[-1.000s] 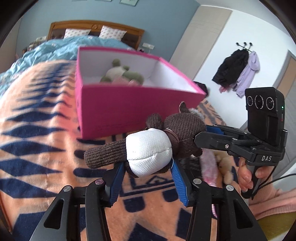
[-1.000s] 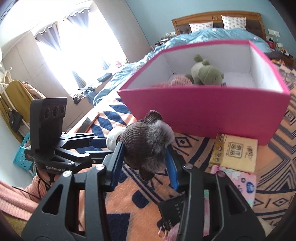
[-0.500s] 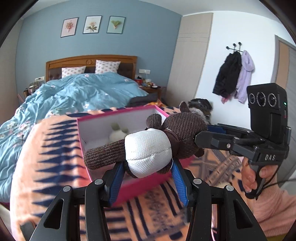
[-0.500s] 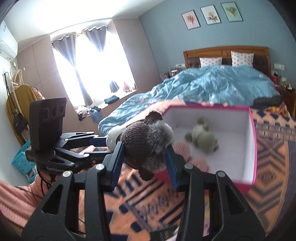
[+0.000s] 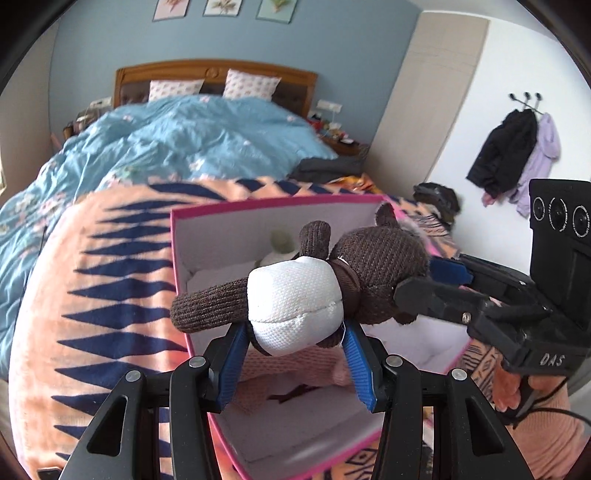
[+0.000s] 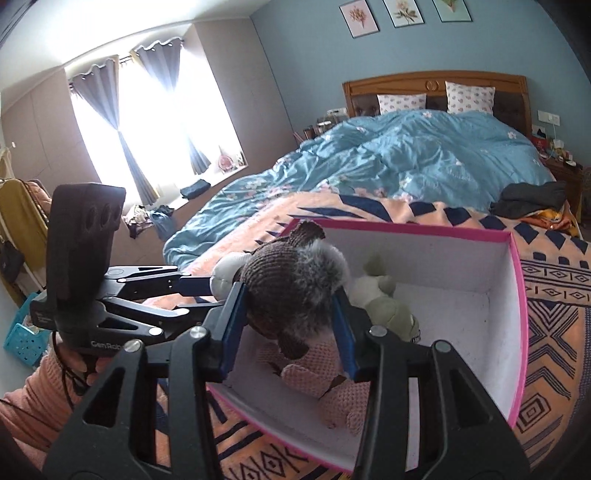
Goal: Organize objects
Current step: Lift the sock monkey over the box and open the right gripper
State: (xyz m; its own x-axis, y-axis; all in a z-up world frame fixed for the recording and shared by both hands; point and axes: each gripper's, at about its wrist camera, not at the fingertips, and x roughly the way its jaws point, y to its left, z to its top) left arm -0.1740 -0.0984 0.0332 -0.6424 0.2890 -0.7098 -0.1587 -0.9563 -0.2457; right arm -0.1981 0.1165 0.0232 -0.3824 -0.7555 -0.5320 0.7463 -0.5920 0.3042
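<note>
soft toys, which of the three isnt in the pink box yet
The brown knitted toy with the white belly: the left gripper and right gripper hold it above the pink box, while the green plush and pink plush lie inside.

The room has blue walls (image 6: 306,66) with three flower pictures (image 6: 402,14) up high. A big bed (image 6: 406,155) has a wooden headboard (image 6: 432,83) and a blue blanket. Bright light comes through the window (image 6: 147,122) (its curtains are tied back). Coats (image 5: 517,151) hang on a white wall.

"DAS" on the right hand-held gripper (image 5: 413,291); partial "GenRob" on the left hand-held gripper (image 6: 199,295).
</note>
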